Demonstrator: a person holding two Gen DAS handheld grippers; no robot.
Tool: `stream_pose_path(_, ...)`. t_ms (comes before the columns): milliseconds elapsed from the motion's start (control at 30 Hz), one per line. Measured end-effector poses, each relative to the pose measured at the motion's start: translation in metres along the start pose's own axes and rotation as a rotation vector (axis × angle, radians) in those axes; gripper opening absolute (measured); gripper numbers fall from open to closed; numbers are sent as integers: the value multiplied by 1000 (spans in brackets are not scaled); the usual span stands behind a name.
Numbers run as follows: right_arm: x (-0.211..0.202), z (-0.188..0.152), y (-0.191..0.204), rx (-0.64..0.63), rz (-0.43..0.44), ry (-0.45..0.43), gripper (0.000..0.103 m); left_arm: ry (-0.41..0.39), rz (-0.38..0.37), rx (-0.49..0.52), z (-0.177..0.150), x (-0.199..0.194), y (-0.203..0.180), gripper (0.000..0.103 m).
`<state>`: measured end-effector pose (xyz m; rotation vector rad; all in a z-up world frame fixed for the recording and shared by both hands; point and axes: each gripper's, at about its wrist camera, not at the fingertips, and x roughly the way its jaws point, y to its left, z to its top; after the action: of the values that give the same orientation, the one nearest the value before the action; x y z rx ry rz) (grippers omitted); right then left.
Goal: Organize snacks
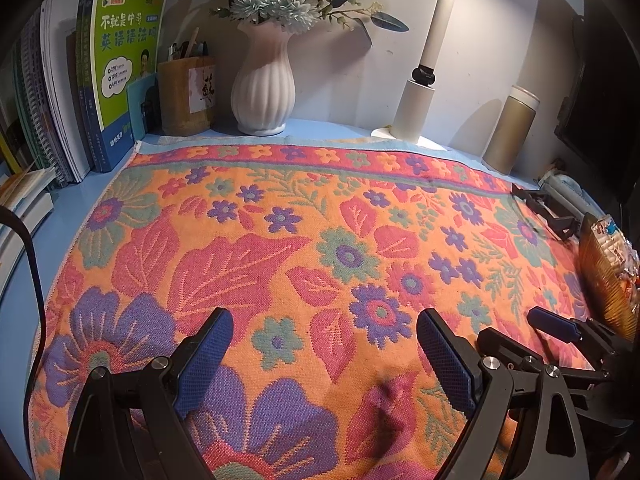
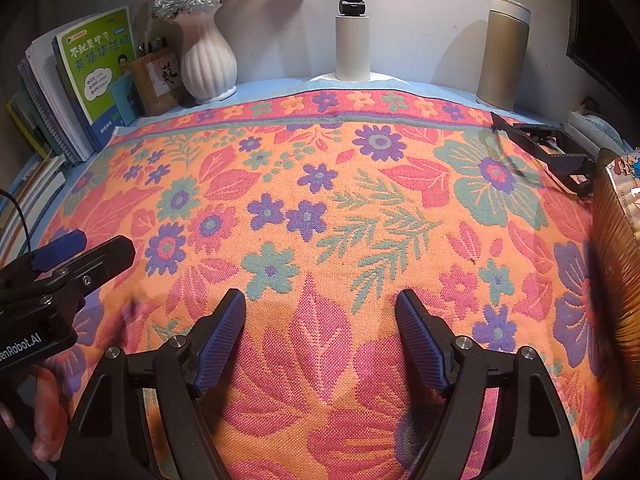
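Observation:
A ribbed amber plastic basket (image 1: pixel 604 276) holding snack packets (image 1: pixel 618 246) stands at the far right edge of the flowered cloth (image 1: pixel 280 240); it also shows in the right wrist view (image 2: pixel 616 248) with a cartoon packet (image 2: pixel 624 172) at its top. My left gripper (image 1: pixel 324 332) is open and empty, low over the near part of the cloth. My right gripper (image 2: pixel 320 312) is open and empty over the cloth, left of the basket. The right gripper's fingers (image 1: pixel 552 324) show beside the basket in the left wrist view, and the left gripper (image 2: pixel 68 252) shows at the left in the right wrist view.
Along the back wall stand books (image 1: pixel 100 88), a wooden pen holder (image 1: pixel 186 96), a white vase with flowers (image 1: pixel 264 84), a white lamp post (image 1: pixel 424 72) and a gold canister (image 1: pixel 508 128). A black folded stand (image 1: pixel 548 210) lies at the back right.

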<state>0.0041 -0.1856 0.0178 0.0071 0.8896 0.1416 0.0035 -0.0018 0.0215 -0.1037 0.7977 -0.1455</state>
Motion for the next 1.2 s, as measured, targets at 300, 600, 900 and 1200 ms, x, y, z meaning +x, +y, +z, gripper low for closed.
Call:
stream_pose_path(300, 1, -1, -1, -3, -1, 2, 78, 1, -2, -2, 1, 0, 0, 91)
stream_pose_path(600, 1, 0, -1, -3, -1, 2, 79, 4, -3, -3, 0, 1, 0, 92)
stream_pose_path(900, 1, 0, 0, -4, -1, 3, 79, 5, -4, -2, 0, 1, 0, 92)
stream_pose_path(1200, 1, 0, 0, -5, -1, 4, 80, 6, -6, -3, -1, 1, 0, 92)
